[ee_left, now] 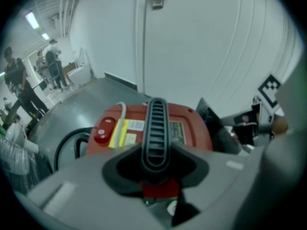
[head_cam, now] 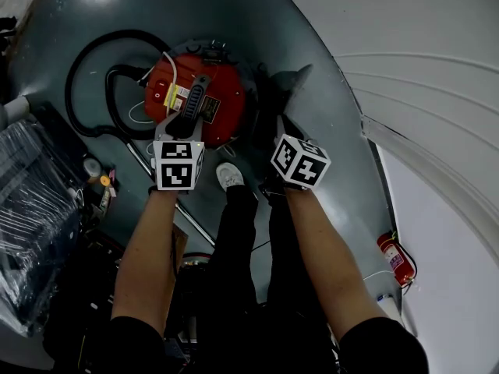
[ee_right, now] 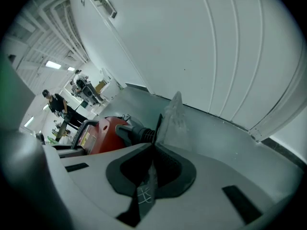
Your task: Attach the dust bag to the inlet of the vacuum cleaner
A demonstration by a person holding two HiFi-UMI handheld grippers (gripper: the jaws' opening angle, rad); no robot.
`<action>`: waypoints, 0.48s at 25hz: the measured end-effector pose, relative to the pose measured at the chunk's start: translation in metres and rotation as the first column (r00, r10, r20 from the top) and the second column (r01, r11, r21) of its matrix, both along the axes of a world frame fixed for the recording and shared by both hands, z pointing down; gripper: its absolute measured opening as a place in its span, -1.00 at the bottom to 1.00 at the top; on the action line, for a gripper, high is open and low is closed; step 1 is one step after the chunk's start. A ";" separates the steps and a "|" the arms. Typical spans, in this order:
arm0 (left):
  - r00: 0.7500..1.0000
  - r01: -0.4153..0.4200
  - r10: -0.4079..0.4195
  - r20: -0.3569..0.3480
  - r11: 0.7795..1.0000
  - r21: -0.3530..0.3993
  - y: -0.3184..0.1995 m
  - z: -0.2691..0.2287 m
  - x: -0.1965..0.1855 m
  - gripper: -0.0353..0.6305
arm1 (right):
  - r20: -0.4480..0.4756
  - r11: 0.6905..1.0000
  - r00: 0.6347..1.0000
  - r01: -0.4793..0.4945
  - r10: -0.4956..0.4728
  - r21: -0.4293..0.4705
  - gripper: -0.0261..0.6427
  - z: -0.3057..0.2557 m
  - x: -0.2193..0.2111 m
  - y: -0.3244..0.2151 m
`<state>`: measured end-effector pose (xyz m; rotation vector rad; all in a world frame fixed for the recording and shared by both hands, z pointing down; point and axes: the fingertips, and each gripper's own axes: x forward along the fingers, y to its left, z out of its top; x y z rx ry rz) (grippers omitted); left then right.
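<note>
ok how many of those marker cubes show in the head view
2. One cube sits on the left gripper, which is at the vacuum handle; the other cube is on the right gripper, just right of it. None looks hidden.

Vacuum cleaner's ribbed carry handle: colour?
Black; the ribbed carry handle tops the red round vacuum cleaner, clearest in left gripper view.
</note>
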<state>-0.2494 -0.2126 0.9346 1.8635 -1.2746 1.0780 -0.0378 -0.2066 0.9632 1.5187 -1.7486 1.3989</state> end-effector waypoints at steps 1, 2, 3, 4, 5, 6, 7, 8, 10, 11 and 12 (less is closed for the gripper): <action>1.000 0.002 -0.002 0.000 1.000 0.001 0.000 0.000 0.000 -0.47 | 0.025 1.000 1.000 -0.013 0.012 0.003 -0.89 0.001 -0.001 0.000; 1.000 0.005 -0.005 0.000 1.000 0.002 0.000 0.000 0.000 -0.47 | 0.045 1.000 0.999 -0.020 0.020 0.004 -0.89 0.002 -0.001 0.000; 1.000 0.009 -0.009 -0.002 1.000 0.004 0.000 0.000 0.000 -0.47 | 0.056 1.000 0.998 -0.020 0.020 0.007 -0.89 0.004 -0.001 0.000; 1.000 0.014 -0.014 -0.006 1.000 0.007 -0.001 0.000 0.000 -0.47 | 0.063 1.000 0.998 -0.017 0.016 0.011 -0.89 0.005 -0.002 0.000; 1.000 0.019 -0.019 -0.010 1.000 0.010 -0.001 -0.001 0.000 -0.46 | 0.070 1.000 0.997 -0.015 0.014 0.012 -0.89 0.006 -0.002 0.001; 1.000 0.024 -0.024 -0.014 1.000 0.013 -0.001 -0.001 -0.001 -0.45 | 0.076 1.000 0.997 -0.016 0.015 0.010 -0.89 0.006 -0.003 0.002; 1.000 0.028 -0.028 -0.015 1.000 0.014 0.000 -0.002 -0.001 -0.45 | 0.080 1.000 0.997 -0.016 0.015 0.006 -0.89 0.007 -0.004 0.003; 0.999 0.030 -0.030 -0.014 0.999 0.015 0.000 -0.002 -0.002 -0.45 | 0.081 1.000 0.997 -0.013 0.013 0.001 -0.89 0.007 -0.005 0.003; 0.999 0.033 -0.033 -0.012 0.999 0.014 0.000 -0.001 -0.001 -0.45 | 0.088 1.000 0.996 -0.008 0.009 -0.013 -0.89 0.006 -0.005 0.003; 0.999 0.033 -0.033 -0.012 0.999 0.013 0.000 -0.001 -0.001 -0.45 | 0.101 1.000 0.995 -0.012 0.014 -0.023 -0.89 0.005 -0.005 0.002; 0.999 0.033 -0.033 -0.012 0.999 0.011 0.000 -0.001 -0.001 -0.45 | 0.123 0.999 0.992 -0.022 0.026 -0.033 -0.89 0.004 -0.005 0.002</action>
